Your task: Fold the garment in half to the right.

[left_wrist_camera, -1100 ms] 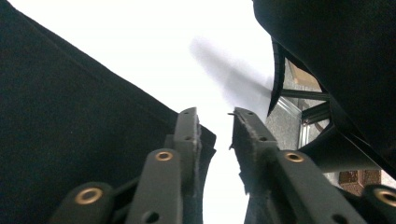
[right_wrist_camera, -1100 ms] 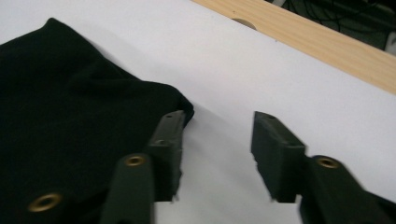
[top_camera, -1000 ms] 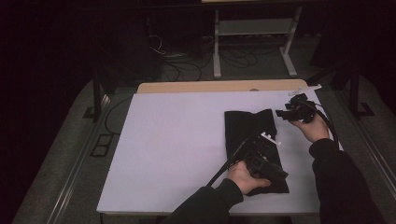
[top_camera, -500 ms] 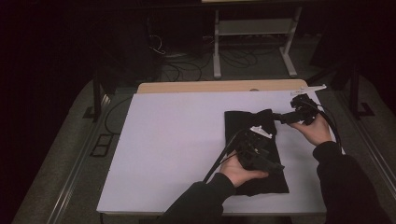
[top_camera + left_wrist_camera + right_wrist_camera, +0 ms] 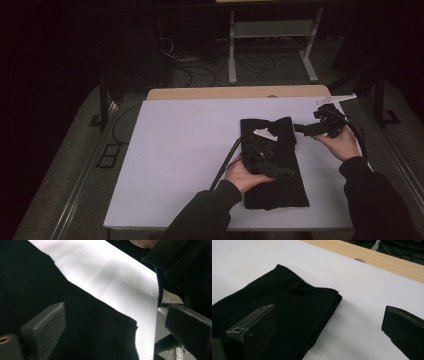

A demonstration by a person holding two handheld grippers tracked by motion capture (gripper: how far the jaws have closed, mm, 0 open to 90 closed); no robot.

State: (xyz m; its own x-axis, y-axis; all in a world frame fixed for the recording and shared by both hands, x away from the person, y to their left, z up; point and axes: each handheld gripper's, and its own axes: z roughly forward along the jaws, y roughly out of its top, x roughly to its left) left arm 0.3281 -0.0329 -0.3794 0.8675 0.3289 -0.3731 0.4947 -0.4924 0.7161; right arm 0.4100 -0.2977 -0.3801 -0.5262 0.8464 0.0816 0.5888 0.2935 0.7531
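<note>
1. Now both grippers have just let go: the left gripper [image 5: 280, 172] and the right gripper [image 5: 299, 128] have been spreading their fingers over the last moment, and both pairs stand wide apart with nothing pinched between them.
2. Between the left gripper's fingers [image 5: 45, 322], its own view shows only the black cloth [image 5: 272, 165] lying underneath, not held. The right gripper's fingers [image 5: 254, 325] likewise frame the cloth's folded corner and bare white table [image 5: 362, 302], touching neither.
3. In the high view the cloth lies flat, right of centre in the frame and towards the lower edge, as a tidy upright rectangle. A second ago the left gripper sat lower on the cloth, near its bottom edge; it has since lifted and shifted up the frame to the middle of the fabric. The right gripper has drawn slightly away from the cloth's upper right corner.
4. Judged from this, a fold has just been finished and released. The layered edge in the right gripper view looks neat, so what remains is probably another fold or smoothing.
</note>
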